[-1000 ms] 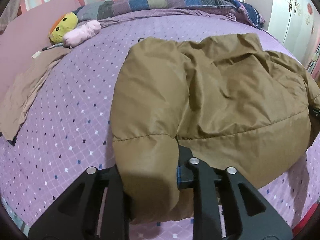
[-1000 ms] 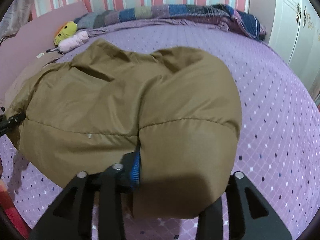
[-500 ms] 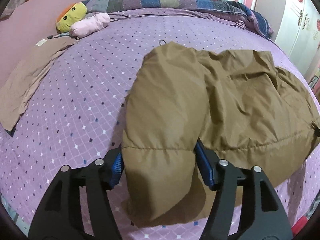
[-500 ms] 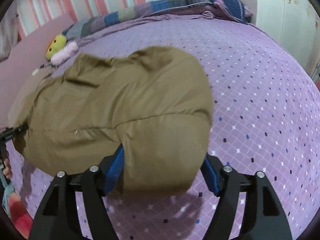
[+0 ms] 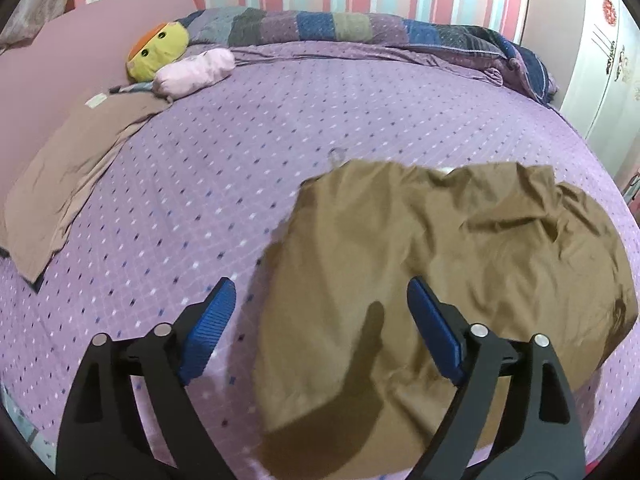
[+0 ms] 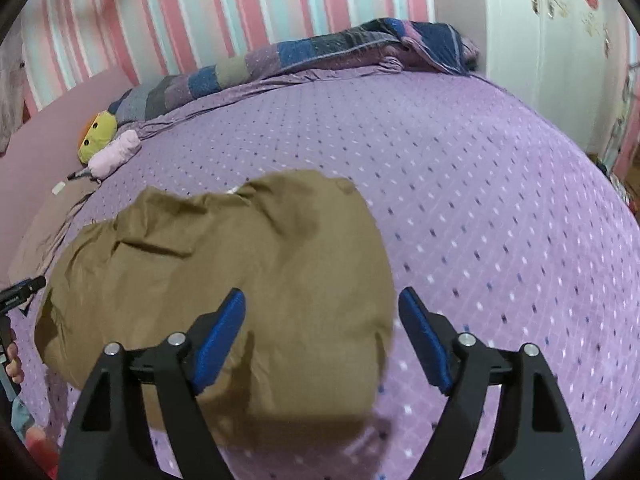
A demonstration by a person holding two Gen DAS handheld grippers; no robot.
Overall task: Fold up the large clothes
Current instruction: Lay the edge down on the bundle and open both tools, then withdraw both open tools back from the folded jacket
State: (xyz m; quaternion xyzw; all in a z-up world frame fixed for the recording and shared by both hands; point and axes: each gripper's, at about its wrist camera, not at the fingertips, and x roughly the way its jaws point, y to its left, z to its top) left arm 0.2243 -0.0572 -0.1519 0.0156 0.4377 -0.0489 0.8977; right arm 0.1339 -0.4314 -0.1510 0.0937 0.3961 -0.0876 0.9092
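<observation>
Both grippers have let go of the brown padded jacket (image 5: pixel 440 280) and lifted off it. It lies folded near the front edge of the purple bedspread (image 5: pixel 280 120), long axis across the bed. Left gripper (image 5: pixel 316 320) and right gripper (image 6: pixel 320 332) hang just above its two near corners, jaws opening, pads clear of cloth. Sleeves and collar are tucked out of sight; its near hem is hidden behind the gripper frames.
</observation>
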